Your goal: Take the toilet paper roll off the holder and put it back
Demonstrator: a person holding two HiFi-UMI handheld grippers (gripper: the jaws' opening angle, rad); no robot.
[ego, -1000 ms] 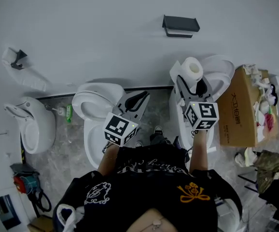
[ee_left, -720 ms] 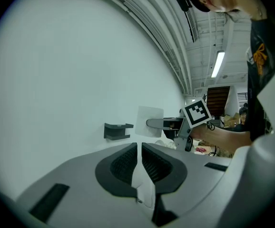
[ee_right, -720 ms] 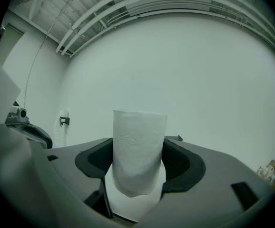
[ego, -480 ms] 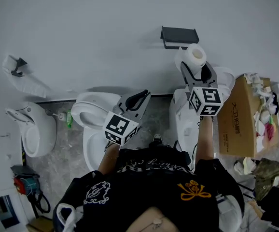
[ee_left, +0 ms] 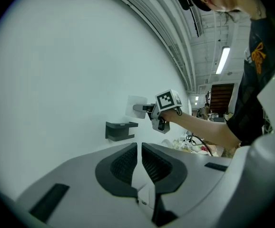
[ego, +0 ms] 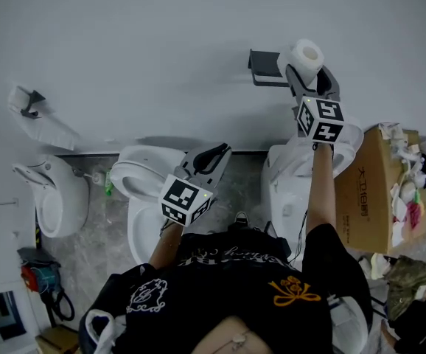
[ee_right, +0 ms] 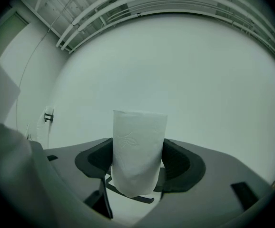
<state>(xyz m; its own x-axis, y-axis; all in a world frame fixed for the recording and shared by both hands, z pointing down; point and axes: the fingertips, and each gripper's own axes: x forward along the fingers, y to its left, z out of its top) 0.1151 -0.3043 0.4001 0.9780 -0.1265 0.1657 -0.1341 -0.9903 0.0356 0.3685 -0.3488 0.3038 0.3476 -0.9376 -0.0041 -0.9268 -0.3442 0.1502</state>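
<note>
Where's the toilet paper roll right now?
Head view, upper right: the white toilet paper roll sits clamped in the right gripper, just right of the dark grey wall-mounted holder.

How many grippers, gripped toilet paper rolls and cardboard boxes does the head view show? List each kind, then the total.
Grippers: 2 (left gripper, right gripper)
toilet paper roll, gripped: 1
cardboard box: 1
Total: 4
</note>
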